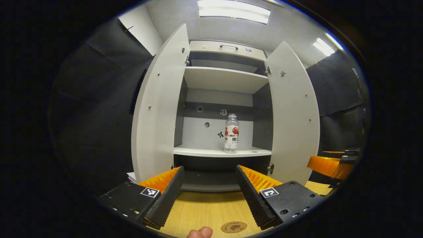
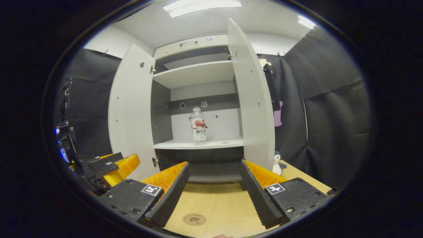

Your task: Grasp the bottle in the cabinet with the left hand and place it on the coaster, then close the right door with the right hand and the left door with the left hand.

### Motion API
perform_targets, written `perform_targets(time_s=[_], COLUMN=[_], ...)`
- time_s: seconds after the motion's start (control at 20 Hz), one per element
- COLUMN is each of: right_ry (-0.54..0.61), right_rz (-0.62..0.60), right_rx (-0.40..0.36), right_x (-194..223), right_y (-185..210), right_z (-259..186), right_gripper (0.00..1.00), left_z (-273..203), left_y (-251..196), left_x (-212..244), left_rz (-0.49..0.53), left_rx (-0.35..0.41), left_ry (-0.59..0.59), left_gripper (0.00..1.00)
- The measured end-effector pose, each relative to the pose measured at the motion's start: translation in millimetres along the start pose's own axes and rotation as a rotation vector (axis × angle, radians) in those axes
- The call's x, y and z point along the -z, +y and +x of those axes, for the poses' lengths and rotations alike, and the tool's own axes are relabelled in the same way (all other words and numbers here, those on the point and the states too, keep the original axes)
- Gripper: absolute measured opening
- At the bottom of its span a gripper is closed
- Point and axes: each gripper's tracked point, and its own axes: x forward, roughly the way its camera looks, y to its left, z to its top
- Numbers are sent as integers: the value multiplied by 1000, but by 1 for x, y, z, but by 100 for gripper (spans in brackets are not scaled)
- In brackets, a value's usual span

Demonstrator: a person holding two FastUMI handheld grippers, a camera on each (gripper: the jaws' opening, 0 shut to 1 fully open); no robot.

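Clear bottle (image 1: 231,133) stands untouched mid-frame in the cabinet (image 1: 222,151), both doors open, coaster (image 1: 234,227) bare, both tools (image 1: 209,195) (image 2: 214,198) released: nothing done.

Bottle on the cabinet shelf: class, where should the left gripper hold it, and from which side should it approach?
Probably the bottle body, at the label, approached straight from the open front. It stands upright on the shelf with doors swung wide, and the left gripper is open facing it.
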Motion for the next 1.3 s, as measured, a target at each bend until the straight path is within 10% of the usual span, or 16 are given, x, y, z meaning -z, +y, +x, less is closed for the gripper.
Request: perform_targets(time_s=[1.3], right_ry=[-4], right_rz=[-11], right_rx=[6], right_x=[-4], right_y=[2], right_z=[0], right_gripper=[99], left_z=[3], left_y=[4], left_x=[8], left_rz=[-15], left_rx=[-2], left_ry=[24], left_gripper=[95])
